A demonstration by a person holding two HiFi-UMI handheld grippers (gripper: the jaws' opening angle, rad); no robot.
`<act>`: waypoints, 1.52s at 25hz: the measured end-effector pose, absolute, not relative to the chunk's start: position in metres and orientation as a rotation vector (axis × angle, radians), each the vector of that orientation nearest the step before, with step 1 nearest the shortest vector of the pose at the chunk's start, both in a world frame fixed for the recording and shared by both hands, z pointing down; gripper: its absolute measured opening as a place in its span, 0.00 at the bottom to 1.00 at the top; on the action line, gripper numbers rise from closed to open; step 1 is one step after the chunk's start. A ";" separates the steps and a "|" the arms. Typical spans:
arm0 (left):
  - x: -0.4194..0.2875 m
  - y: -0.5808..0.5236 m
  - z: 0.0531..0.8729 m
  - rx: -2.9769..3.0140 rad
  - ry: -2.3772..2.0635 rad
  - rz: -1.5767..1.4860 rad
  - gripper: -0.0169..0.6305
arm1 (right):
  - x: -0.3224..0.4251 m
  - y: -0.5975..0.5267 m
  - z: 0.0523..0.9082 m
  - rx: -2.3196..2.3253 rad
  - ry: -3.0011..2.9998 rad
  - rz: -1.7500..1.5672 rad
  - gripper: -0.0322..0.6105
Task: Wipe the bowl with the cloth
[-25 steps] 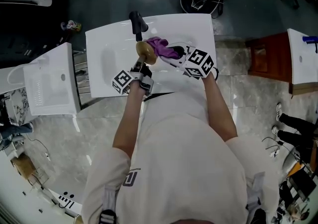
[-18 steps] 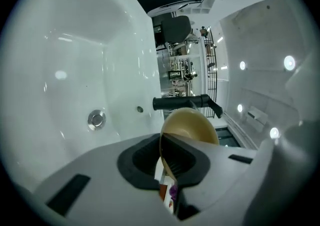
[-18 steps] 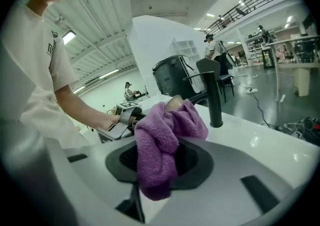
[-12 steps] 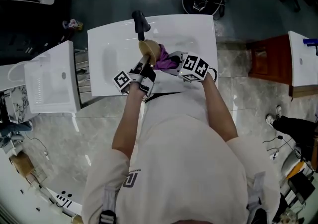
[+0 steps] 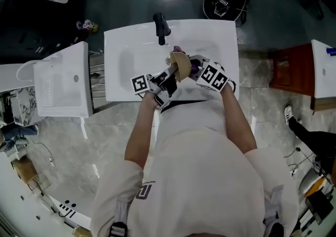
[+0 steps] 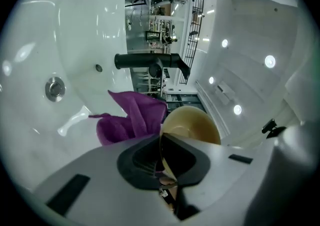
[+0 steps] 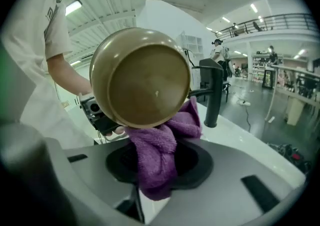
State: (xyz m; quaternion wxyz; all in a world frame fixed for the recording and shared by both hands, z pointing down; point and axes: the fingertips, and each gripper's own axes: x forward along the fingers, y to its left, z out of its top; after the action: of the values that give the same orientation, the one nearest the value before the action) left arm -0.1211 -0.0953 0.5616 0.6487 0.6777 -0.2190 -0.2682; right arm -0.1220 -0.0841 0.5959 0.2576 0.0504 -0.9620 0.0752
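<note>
We reach both forearms forward over the white sink, hands close together near its front edge. Our left gripper points roughly level, its jaws clamped tight on the rim of the tan bowl. The bowl is tipped on its side above the basin, its underside facing the right gripper. That one tilts downward, jaws pinched on the purple cloth, which touches the bowl's lower edge, near the black tap.
</note>
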 end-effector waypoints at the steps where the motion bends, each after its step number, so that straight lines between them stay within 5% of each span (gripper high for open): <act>1: -0.121 -0.094 0.561 1.546 -0.484 -0.595 0.05 | -0.121 -0.087 0.594 0.169 -2.603 0.158 0.22; 9: -0.128 -0.079 0.583 1.637 -0.591 -0.307 0.06 | -0.102 -0.098 0.584 0.300 -2.426 -0.157 0.22; 24: -0.154 -0.078 0.577 1.642 -0.779 -0.339 0.05 | -0.106 -0.056 0.582 0.276 -2.436 -0.130 0.21; 38: -0.124 -0.050 0.580 1.888 -0.720 0.022 0.05 | -0.068 -0.063 0.574 0.477 -2.387 -0.172 0.21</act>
State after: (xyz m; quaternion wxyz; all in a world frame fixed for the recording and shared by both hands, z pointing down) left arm -0.1236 -0.0499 0.5799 0.5316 0.7913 -0.3018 0.0093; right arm -0.0676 -0.0627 0.5738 0.3436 0.1834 -0.9187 -0.0662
